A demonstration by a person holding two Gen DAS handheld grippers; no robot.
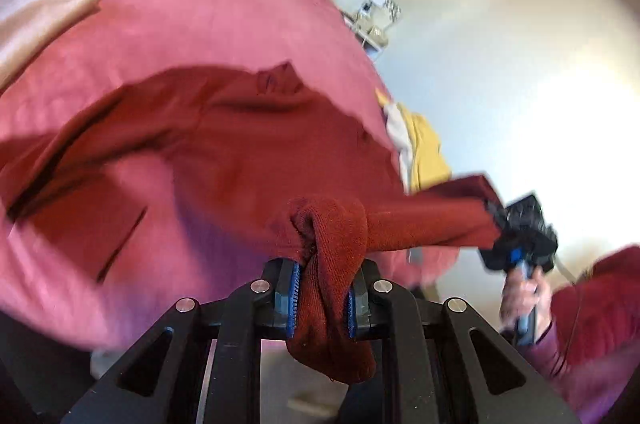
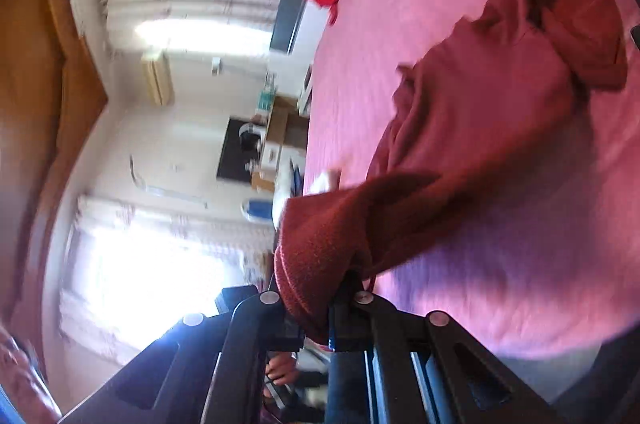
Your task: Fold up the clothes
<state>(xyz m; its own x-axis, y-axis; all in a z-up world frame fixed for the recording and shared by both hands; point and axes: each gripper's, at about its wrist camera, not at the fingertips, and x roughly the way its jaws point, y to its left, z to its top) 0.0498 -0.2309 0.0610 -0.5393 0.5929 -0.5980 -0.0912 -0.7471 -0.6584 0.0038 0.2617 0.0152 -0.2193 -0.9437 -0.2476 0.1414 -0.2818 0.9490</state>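
Left wrist view: a pink bed (image 1: 180,23) carries a dark red garment (image 1: 224,143), lifted off its near edge. The left tool (image 1: 322,298) clamps one bunched corner; the right tool (image 1: 494,218) pinches another, likely stretching the edge between them for a fold.

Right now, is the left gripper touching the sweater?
Touching. Left wrist view: left gripper has its blue pads clamped on a bunch of the dark red sweater.

Right gripper (image 2: 320,320) pads: buried under dark red knitted garment (image 2: 480,127).
Garment's far end: cut by right edge.
Shelf clutter (image 2: 264,143): blurred, unreadable.
Yellow cloth (image 1: 426,151): partly hidden behind pink bedspread (image 1: 180,23).
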